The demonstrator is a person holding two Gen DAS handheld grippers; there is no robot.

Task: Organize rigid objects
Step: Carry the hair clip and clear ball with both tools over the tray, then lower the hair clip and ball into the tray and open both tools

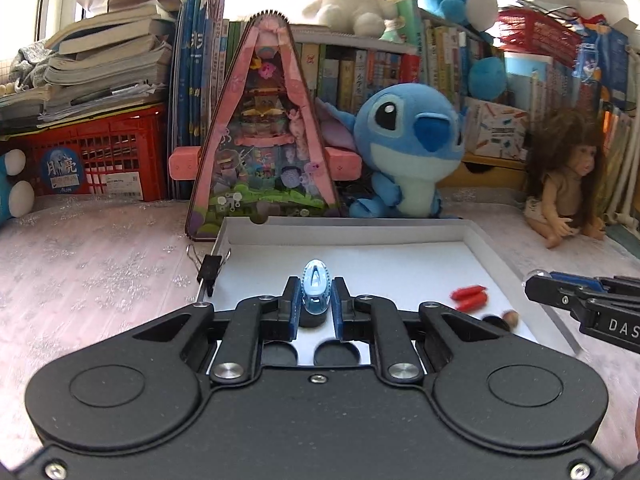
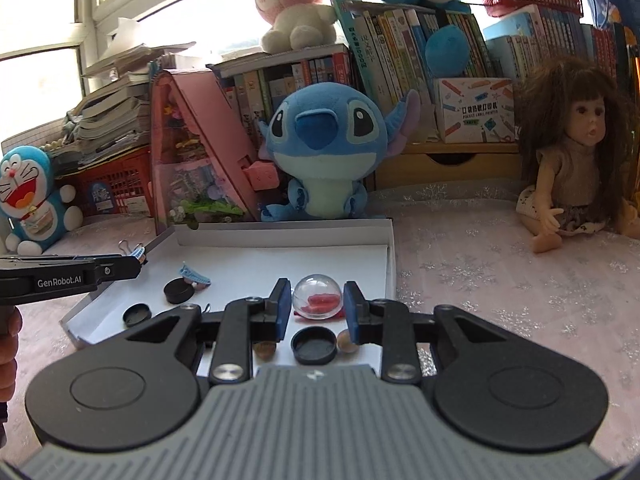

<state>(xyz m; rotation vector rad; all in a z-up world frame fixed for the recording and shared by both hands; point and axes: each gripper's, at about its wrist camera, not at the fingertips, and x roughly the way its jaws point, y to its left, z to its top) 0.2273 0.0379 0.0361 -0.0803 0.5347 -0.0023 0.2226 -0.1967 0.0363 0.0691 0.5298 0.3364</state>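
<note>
A shallow white tray [image 1: 360, 230] lies on the pink cloth; it also shows in the right wrist view [image 2: 288, 230]. My left gripper [image 1: 316, 300] is shut on a light blue hair clip [image 1: 316, 288] and holds it over the tray's left part. My right gripper [image 2: 317, 304] holds a clear plastic ball [image 2: 317, 296] between its pads, over the tray's right part; red pieces [image 2: 322, 302] show through it. Black round caps [image 2: 314, 345] [image 2: 178, 290] [image 2: 137, 314], another blue clip [image 2: 195, 274], red pieces [image 1: 469, 297] and nuts [image 2: 347, 342] lie in the tray.
A black binder clip [image 1: 209, 269] sits on the tray's left rim. Behind the tray stand a pink triangular toy house [image 1: 262, 128], a Stitch plush [image 1: 408, 148], a doll [image 2: 576, 152], a Doraemon plush [image 2: 30, 196], a red crate [image 1: 100, 156] and book rows.
</note>
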